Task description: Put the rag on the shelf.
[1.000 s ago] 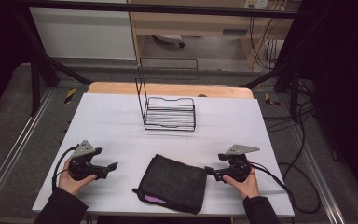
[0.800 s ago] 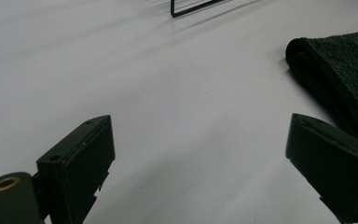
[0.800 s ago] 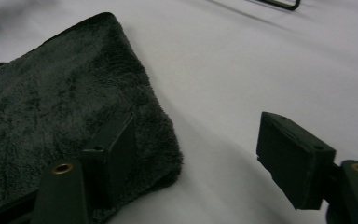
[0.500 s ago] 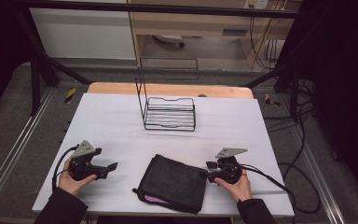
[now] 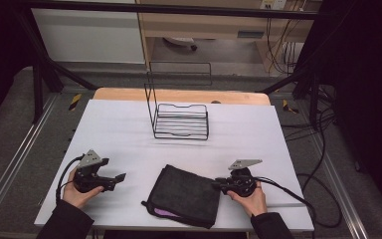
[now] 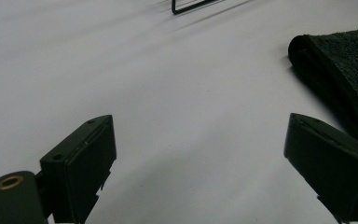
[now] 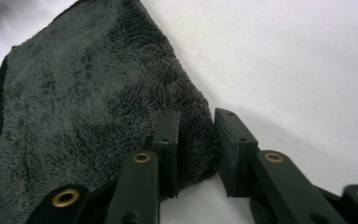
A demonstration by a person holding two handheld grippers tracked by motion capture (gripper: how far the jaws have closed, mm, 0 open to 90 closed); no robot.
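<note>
Folded dark towel (image 5: 186,200) lies on the white surface (image 5: 129,129) well short of the wire rack (image 5: 181,121), its corner between the right hand-held gripper (image 5: 218,185)'s nearly closed jaws, unlifted, while the left hand-held gripper (image 5: 120,178) waits spread apart.

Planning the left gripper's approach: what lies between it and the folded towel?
Only bare white table, seen in the high view: the left gripper points at the dark towel with nothing between.

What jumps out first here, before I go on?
The dark folded towel at the table's near edge, with the right gripper closing around its corner. Behind it, a black wire rack stands mid-table. The left gripper is wide open over bare white table, beside the towel.
</note>
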